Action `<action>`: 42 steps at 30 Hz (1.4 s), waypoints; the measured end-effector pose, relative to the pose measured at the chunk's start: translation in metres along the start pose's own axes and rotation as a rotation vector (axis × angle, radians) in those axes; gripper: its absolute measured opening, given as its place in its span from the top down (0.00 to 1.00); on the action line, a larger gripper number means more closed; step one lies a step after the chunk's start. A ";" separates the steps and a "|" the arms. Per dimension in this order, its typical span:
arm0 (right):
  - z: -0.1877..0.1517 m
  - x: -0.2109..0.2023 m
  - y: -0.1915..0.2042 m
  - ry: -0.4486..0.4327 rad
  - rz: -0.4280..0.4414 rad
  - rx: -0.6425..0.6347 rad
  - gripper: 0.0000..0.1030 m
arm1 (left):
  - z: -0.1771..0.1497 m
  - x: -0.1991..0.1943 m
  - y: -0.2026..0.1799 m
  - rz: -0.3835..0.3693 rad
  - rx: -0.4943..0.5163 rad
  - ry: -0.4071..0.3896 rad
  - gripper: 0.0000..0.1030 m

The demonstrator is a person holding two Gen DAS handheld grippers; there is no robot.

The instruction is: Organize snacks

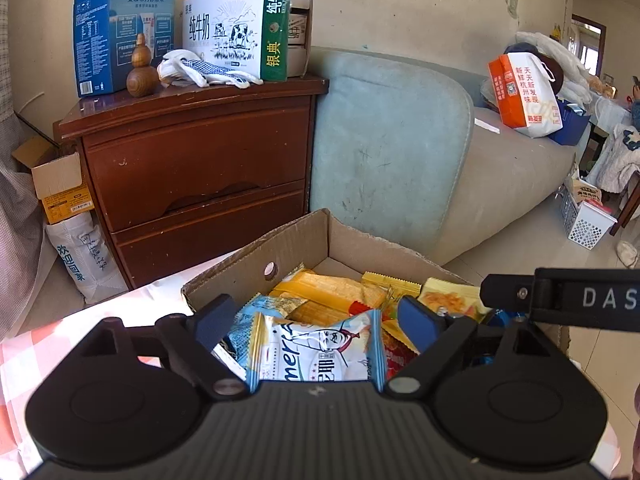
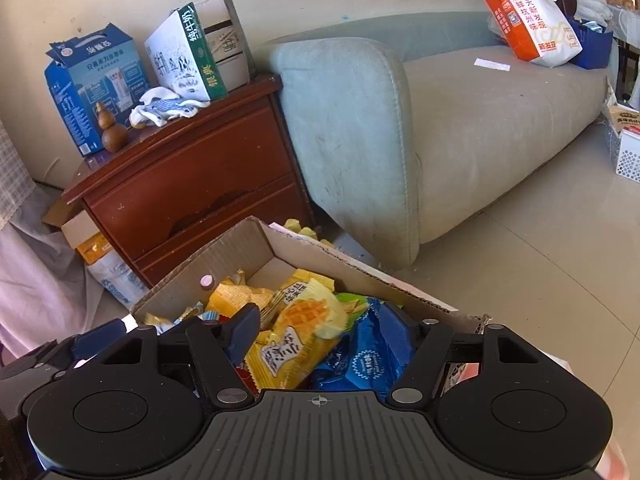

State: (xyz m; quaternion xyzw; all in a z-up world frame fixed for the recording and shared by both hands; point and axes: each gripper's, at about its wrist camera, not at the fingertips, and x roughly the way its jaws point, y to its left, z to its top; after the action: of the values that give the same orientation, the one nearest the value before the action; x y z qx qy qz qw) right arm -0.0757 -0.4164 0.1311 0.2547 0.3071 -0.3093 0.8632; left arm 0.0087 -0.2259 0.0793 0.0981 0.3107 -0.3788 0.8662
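Lying between the wide-open jaws of the left gripper (image 1: 316,322), a white and blue packet (image 1: 316,350) sits on top of the snack pile in a cardboard box (image 1: 296,240). Its long axis runs across the view, crimped ends toward each jaw, printed face up; whether the jaws touch it cannot be told. Other snacks fill the box: yellow wafer packs (image 1: 332,292) behind it and a red wrapper beside it. The right gripper (image 2: 320,328) hovers over the same box, jaws spread wide around a yellow packet (image 2: 288,356) and a blue packet (image 2: 360,360), gripping neither. The box rests on a bench with a pink checked cloth (image 1: 24,360). Beyond stand a brown cabinet (image 1: 200,160) and a pale sofa (image 1: 392,148).
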 end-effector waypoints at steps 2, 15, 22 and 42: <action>0.001 -0.003 -0.003 -0.012 -0.011 0.002 0.31 | 0.001 -0.004 -0.001 -0.002 0.000 -0.005 0.11; 0.005 -0.010 -0.007 -0.026 0.009 0.012 0.29 | 0.001 -0.026 0.013 0.036 -0.008 0.023 0.08; -0.002 -0.015 0.004 0.003 -0.005 -0.041 0.23 | -0.016 -0.039 0.023 0.107 -0.012 0.118 0.04; -0.035 -0.019 0.032 0.088 -0.175 -0.181 0.07 | -0.026 -0.033 0.032 0.174 -0.028 0.250 0.03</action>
State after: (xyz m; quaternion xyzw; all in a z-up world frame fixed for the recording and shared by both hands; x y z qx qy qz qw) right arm -0.0781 -0.3655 0.1287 0.1614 0.3925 -0.3427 0.8381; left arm 0.0027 -0.1739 0.0770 0.1588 0.4119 -0.2829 0.8515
